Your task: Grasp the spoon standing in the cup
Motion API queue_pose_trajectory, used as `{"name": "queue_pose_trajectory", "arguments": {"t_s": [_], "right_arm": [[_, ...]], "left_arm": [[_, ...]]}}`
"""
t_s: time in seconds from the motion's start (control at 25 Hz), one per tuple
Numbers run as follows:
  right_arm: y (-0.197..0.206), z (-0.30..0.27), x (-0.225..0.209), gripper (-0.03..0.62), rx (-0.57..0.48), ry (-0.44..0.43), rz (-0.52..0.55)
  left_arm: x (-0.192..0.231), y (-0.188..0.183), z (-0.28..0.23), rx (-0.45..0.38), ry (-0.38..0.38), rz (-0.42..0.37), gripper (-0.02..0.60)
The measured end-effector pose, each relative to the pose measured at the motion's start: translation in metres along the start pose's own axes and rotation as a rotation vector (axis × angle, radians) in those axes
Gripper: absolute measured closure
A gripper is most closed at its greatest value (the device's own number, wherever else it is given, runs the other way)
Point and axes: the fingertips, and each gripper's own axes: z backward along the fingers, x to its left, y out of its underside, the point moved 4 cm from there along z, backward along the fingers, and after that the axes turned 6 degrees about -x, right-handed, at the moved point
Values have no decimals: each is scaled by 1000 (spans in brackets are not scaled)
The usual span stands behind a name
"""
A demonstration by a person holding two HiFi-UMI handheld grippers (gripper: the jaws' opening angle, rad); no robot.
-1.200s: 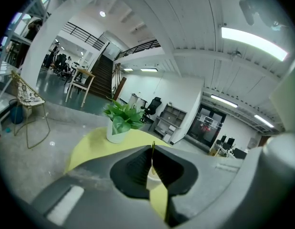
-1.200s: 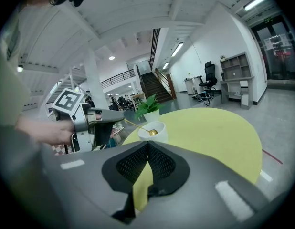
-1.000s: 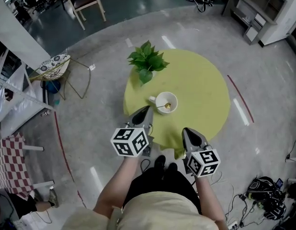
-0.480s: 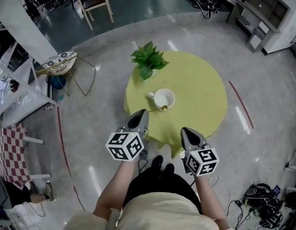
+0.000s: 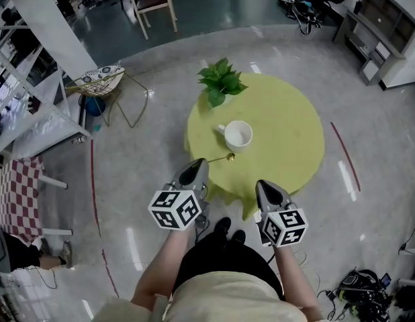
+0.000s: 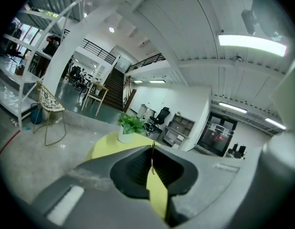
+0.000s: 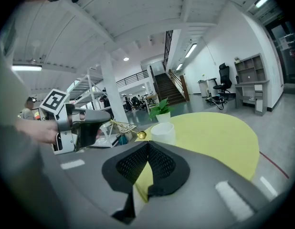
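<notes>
A gold spoon sticks out level from my left gripper, which is shut on its handle; the bowl end points toward the white cup. The spoon is outside the cup, over the near left edge of the round yellow-green table. In the left gripper view the spoon shows as a thin gold line between the closed pads. The right gripper view shows my left gripper holding the spoon just left of the cup. My right gripper hangs shut and empty near the table's front edge.
A potted green plant stands at the table's far left, behind the cup. A wire chair and white shelving are off to the left. A wooden chair stands farther back. Cables lie on the floor at bottom right.
The spoon stood in the cup a second ago; my left gripper has drawn it out toward the near left, and it is now outside the cup. The right gripper stays put.
</notes>
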Motion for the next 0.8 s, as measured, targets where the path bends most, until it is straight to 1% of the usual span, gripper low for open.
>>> {"name": "queue_pose_trajectory", "arguments": {"t_s": [0.6, 0.8], "right_arm": [[2, 22, 9, 592, -15, -61, -12], [3, 26, 12, 594, -6, -82, 18]], "left_arm": [[-14, 20, 36, 3, -37, -1, 575], [-20, 23, 42, 0, -49, 3, 575]]}}
